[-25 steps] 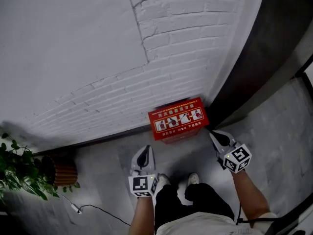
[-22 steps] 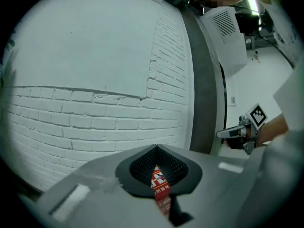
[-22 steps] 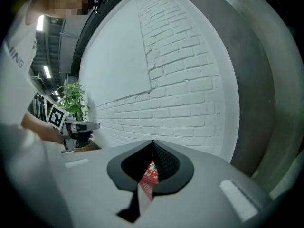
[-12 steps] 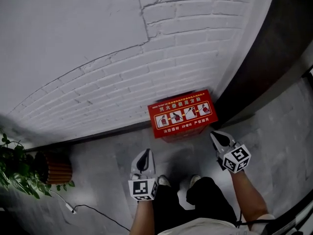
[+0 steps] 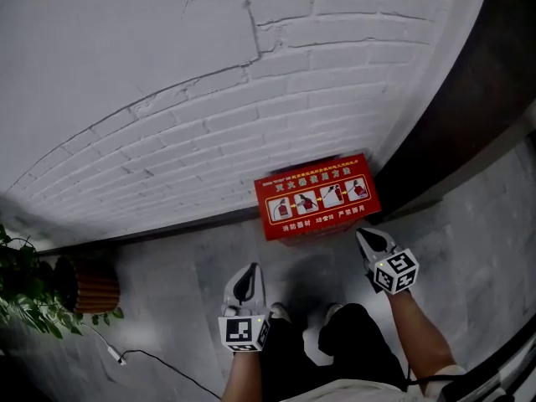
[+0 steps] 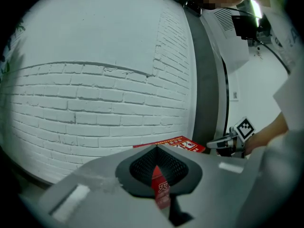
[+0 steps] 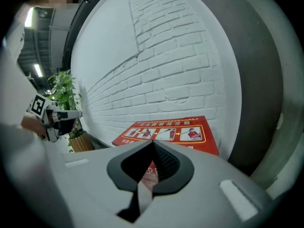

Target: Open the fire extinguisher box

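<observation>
Green plant [image 5: 23, 287] in a ribbed brown pot [image 5: 90, 285] sits at 9 o'clock of the person, and a thin cable [image 5: 155, 360] runs over the floor [image 5: 167, 262] at 8 o'clock. Low risk, only a snag if the person shuffles left. Left gripper [image 5: 245, 280] hangs at 7 o'clock of the fire extinguisher box [image 5: 316, 197], well short of it, jaws pressed together with nothing in them; its own view shows only a sliver of red through the slit. The red box stands on the floor at 12 o'clock, back against the white brick wall [image 5: 209, 124], lid [image 5: 322, 193] down, instruction strip facing up. Right gripper [image 5: 371, 239] is at 5 o'clock of the box, near its front right corner but apart from it, tongs likewise closed and empty. Main failure I'd expect: going in with the tongs closed, so the tips skate on the painted lid or shove the box along. Both need to part before reaching the lid edge. No latch or handle shows in any view, so where to grab is a guess; the wrong edge means prying against the hinge. If the hinge is wall-side, the lid may hit the brick and drop back. A one-sided lift from the right could twist or drag the box, and the left tong is too far off to steady it. Dark pillar [image 5: 452, 124] at 2 o'clock crowds the right side.
</observation>
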The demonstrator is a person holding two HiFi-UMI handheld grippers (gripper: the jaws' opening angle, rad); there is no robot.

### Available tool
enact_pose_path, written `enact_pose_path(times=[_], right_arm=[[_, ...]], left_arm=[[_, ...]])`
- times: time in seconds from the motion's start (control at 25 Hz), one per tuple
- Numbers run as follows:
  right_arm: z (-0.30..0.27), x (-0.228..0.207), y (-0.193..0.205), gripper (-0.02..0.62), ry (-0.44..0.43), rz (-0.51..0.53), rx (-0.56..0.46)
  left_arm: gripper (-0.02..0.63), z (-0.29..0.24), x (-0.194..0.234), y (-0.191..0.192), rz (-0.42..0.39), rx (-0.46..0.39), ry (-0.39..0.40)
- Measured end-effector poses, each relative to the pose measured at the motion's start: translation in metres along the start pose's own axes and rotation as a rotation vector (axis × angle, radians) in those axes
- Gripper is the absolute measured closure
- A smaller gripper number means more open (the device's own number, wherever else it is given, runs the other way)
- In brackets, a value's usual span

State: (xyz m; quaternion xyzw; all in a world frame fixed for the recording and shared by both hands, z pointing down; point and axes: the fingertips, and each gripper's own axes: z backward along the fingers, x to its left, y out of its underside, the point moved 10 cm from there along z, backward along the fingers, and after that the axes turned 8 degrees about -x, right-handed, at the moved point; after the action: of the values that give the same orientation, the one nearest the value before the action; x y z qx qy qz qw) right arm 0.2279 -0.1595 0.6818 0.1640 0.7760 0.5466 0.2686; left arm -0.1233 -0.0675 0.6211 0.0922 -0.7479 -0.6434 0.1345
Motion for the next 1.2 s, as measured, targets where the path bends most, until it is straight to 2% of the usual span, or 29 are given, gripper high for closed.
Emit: enact_pose_path(times=[0.24,0.6,1.2], right_arm=[[-0.021,-0.019,0.030,0.589,0.024,-0.106,0.079],[-0.053,-0.034,0.076,0.590,0.114,-0.073,0.212],[-0.073,-0.040,0.078,0.591,0.149,-0.039,0.156]], left_arm=[[0.600,0.003,0.002,0.002,0.008,0.004,-0.010],[0.600,0.015,0.009,0.015,0.022,0.020,-0.043],[0.600,0.018,0.019,0.027,0.034,0.029,-0.064]])
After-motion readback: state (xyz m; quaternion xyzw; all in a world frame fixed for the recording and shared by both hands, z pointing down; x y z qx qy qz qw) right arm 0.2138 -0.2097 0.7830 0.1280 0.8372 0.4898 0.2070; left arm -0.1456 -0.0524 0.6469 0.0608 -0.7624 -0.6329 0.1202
